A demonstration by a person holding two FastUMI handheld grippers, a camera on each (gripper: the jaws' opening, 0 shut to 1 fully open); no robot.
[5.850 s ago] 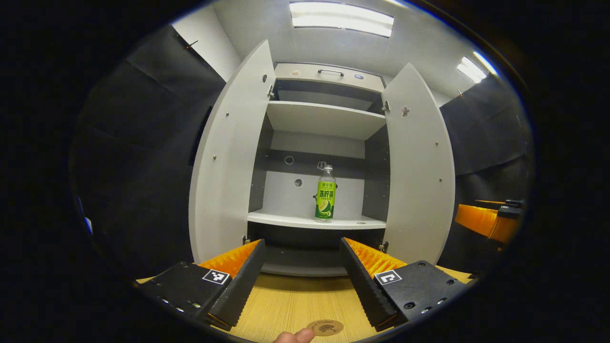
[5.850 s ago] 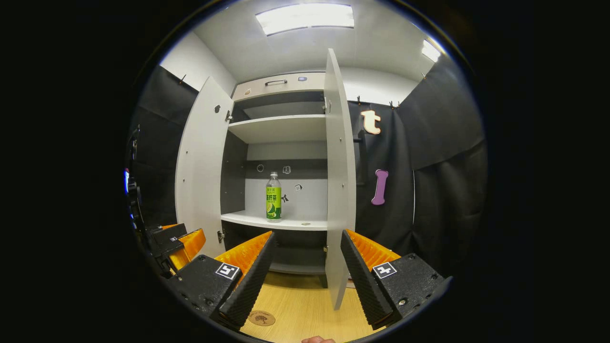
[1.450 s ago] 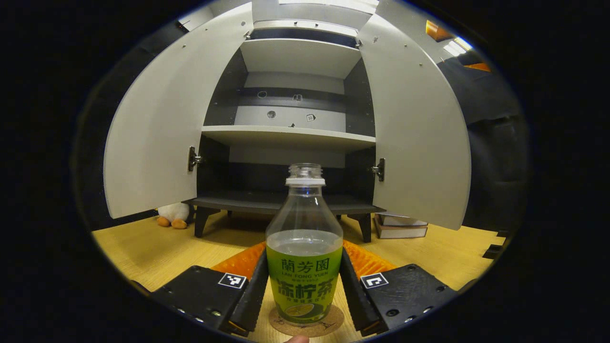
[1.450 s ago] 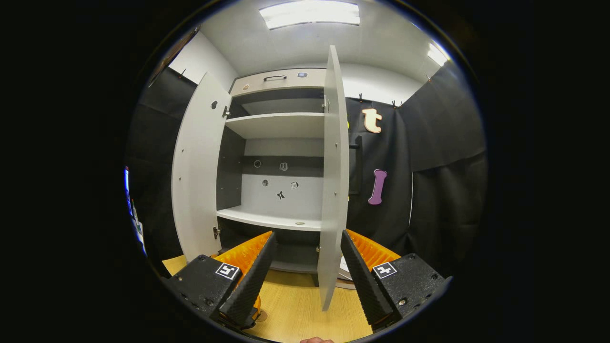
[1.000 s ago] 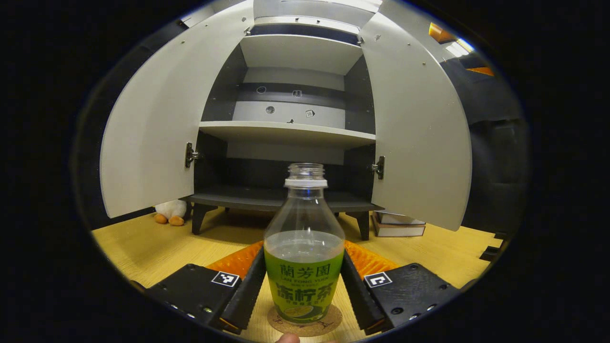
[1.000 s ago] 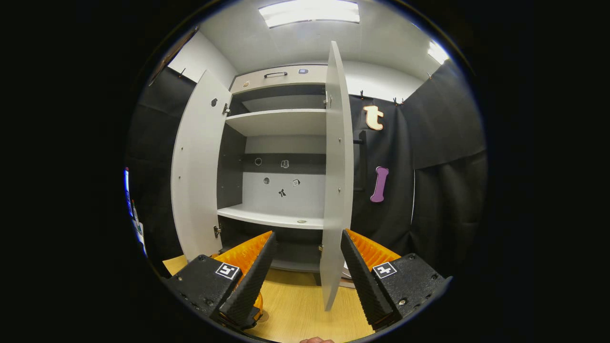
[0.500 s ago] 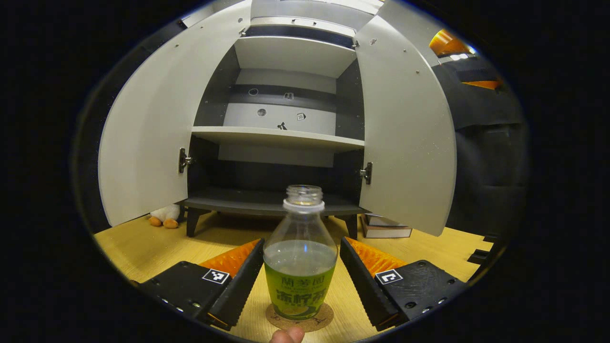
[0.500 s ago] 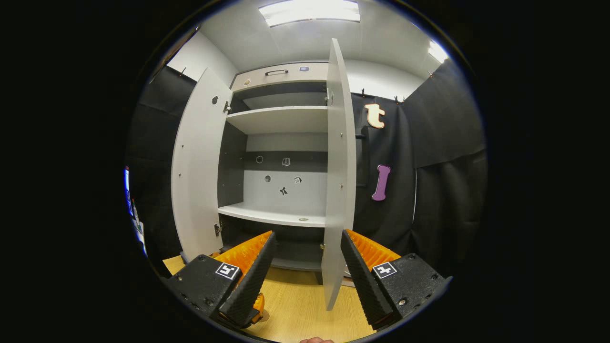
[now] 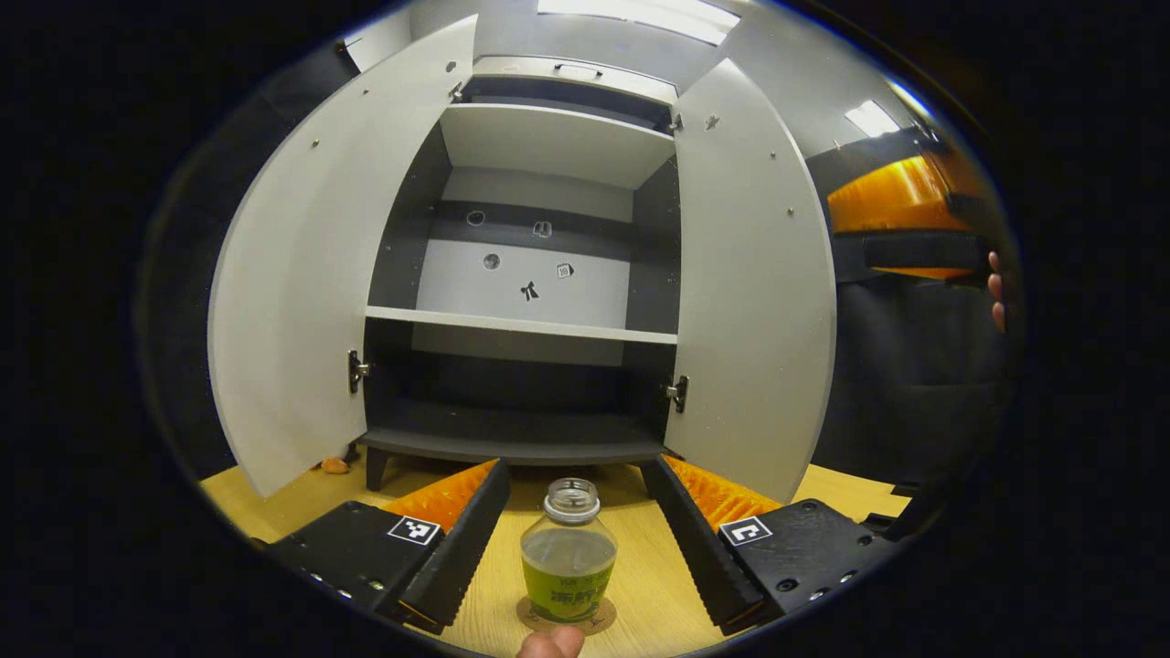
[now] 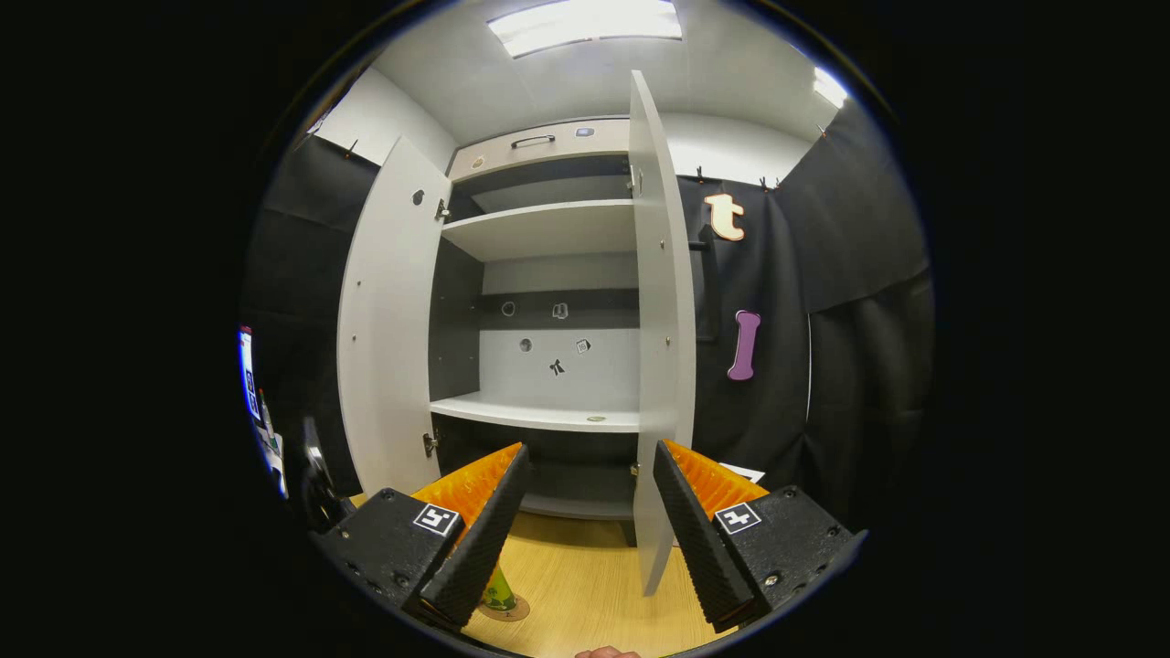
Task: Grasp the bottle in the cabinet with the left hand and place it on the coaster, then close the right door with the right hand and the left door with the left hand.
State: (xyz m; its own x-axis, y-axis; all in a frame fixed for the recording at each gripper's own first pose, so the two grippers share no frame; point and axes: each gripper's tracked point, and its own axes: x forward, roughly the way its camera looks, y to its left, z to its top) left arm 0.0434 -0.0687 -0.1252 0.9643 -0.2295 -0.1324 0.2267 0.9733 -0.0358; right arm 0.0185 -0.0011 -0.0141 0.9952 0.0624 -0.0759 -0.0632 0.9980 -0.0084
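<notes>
Left gripper view: the left gripper (image 9: 569, 521) hangs open above the green-labelled clear plastic bottle (image 9: 568, 563), upright on the round cork coaster (image 9: 566, 618). The right gripper (image 10: 586, 512), open, faces the tall grey right door's (image 10: 660, 347) edge; pushing near that edge, away from the hinges, should swing it shut.

Both views face the open cabinet (image 9: 539, 274) (left one lower).

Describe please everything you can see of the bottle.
The bottle is clear plastic with a green label around its lower body and no cap on its open neck. It holds clear liquid up to about the top of the label. It stands upright on the round coaster on the wooden table. The left gripper is open; its jaws stand apart on either side without touching it.
</notes>
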